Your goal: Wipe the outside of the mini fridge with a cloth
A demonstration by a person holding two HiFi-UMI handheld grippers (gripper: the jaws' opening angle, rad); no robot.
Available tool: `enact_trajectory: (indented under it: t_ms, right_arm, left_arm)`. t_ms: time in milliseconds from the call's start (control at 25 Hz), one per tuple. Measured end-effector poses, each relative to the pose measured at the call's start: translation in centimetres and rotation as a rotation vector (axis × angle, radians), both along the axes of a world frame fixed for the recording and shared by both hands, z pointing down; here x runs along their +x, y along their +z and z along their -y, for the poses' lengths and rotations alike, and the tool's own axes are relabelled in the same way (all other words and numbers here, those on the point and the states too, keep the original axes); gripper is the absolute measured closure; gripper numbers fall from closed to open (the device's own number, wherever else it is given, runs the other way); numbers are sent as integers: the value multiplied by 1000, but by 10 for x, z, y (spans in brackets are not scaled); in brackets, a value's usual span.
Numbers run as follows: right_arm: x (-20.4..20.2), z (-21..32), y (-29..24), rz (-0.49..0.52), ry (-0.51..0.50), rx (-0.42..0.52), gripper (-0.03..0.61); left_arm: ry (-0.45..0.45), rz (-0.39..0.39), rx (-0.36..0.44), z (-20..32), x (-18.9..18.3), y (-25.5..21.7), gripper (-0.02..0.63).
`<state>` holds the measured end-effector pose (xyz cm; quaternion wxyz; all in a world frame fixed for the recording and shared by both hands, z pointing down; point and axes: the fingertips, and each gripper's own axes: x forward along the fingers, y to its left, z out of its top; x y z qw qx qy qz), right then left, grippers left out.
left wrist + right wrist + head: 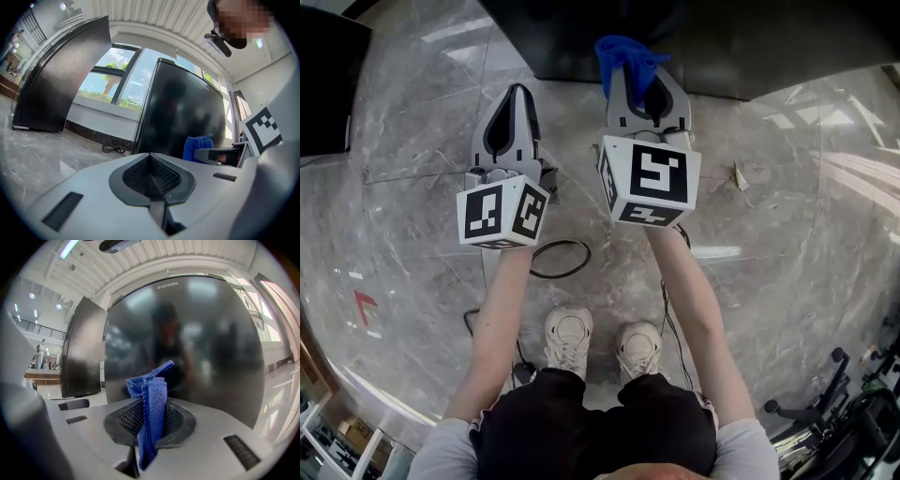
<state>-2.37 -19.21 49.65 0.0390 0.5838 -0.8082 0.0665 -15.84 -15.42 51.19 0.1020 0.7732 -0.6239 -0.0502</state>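
Marble floor (403, 187) lies under us; the black mini fridge (197, 343) stands just ahead. Our right gripper (151, 423) has its jaws clamped on the blue cloth (152, 399), near the fridge door. Beside it, our left gripper (151, 176) is closed, holding nothing.

Your left tool (151, 161) and right tool (643, 80) have smooth, matt grey plastic shells. Their pads (136, 177) are black with a fine ribbed mesh texture and a dull finish. The cloth (151, 413) you see is blue woven fabric with a coarse, looped pile, matt throughout. The mini fridge (201, 348) has a dark, smooth, high-gloss door that reflects the room like a mirror. The marker cubes (649, 183) are matt white with flat black print. The floor (403, 187) under you is grey, veined, stone-look tile, polished to a gloss that shows light streaks.
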Motion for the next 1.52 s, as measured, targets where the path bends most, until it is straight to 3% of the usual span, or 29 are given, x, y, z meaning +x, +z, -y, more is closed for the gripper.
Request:
enact_trajectory:
  t_ms: [560, 1240, 1520]
  right_arm:
    - [116, -1, 0, -3, 192, -15, 515]
    - [227, 3, 14, -50, 398, -15, 515]
    - [255, 6, 19, -4, 471, -22, 517]
  left_arm:
    - [135, 25, -4, -7, 87, -2, 609]
    - [175, 50, -58, -5, 129, 30, 609]
    - [180, 61, -63, -5, 133, 34, 609]
